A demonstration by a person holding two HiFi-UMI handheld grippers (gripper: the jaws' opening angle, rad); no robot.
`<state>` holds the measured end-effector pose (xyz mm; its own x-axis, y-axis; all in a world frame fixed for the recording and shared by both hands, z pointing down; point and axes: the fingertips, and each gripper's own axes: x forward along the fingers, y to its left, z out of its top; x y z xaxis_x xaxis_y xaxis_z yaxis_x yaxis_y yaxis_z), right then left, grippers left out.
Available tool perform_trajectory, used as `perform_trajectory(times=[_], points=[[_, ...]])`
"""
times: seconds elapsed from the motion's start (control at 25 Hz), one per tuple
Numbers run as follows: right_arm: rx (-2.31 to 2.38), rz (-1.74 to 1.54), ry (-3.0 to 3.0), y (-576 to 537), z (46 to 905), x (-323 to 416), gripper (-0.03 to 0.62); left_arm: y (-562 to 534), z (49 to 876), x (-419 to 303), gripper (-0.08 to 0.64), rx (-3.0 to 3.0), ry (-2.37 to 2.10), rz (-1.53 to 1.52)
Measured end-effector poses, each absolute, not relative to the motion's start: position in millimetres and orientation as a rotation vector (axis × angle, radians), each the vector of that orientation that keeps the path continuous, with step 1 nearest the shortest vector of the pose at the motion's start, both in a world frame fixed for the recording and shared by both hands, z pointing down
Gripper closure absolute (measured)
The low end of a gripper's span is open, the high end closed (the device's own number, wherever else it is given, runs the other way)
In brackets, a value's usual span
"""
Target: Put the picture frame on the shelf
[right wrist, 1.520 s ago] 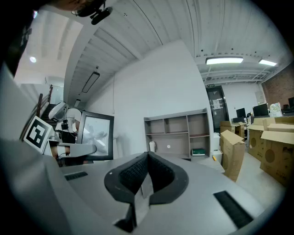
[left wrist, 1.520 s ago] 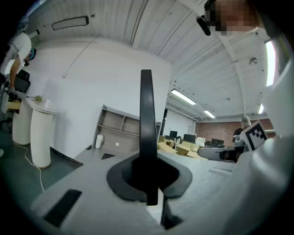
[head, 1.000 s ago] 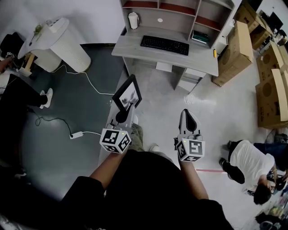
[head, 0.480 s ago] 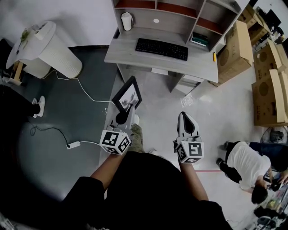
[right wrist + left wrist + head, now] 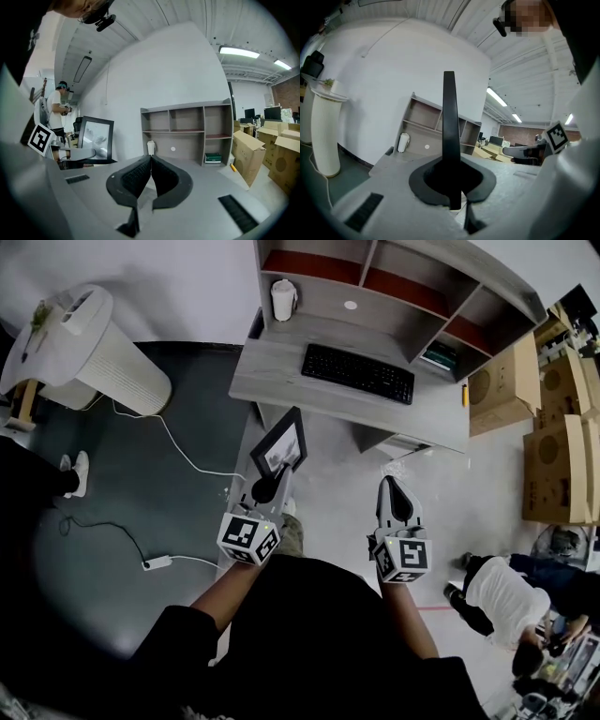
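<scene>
status: the black-framed rectangular picture frame [image 5: 279, 448] is off the ground, clamped by its lower edge in the jaws of the left gripper [image 5: 271, 486]; in the left gripper view it stands upright and edge-on between them. the right gripper [image 5: 393, 487] carries nothing, its jaws pressed together. the frame hangs over the floor in front of the grey wooden bench [image 5: 281, 371], well apart from the grey shelf unit with red-brown compartment backs [image 5: 384, 315] that stands on it. a black keyboard [image 5: 358, 373] and a white cylindrical container [image 5: 282, 299] occupy the bench and the unit's lower level.

assessment: pickup is done. outstanding: closing on the bench, raising the frame into a compartment, setting it down upright and releasing it. placement has not begun.
</scene>
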<state>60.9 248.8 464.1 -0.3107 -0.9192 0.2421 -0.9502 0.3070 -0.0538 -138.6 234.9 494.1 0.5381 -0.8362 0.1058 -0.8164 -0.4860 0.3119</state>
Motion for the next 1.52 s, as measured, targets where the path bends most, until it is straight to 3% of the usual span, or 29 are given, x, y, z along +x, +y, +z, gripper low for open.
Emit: perform_trajectory(times=[0.48,0.88,1.52], points=[[1.784,0.351,-2.365,143,475,-1,0.580,124,496,-210,0.535,2.405,-1.324,-0.146],[1.824,0.370,-2.316,112,482,9,0.580,83,492,-239,0.535,2.463,-1.409,-0.099],[1.765,0.393,-2.332,-6,508,59,0.580,-18,506,-172,0.535,2.436,-1.318,-0.018]])
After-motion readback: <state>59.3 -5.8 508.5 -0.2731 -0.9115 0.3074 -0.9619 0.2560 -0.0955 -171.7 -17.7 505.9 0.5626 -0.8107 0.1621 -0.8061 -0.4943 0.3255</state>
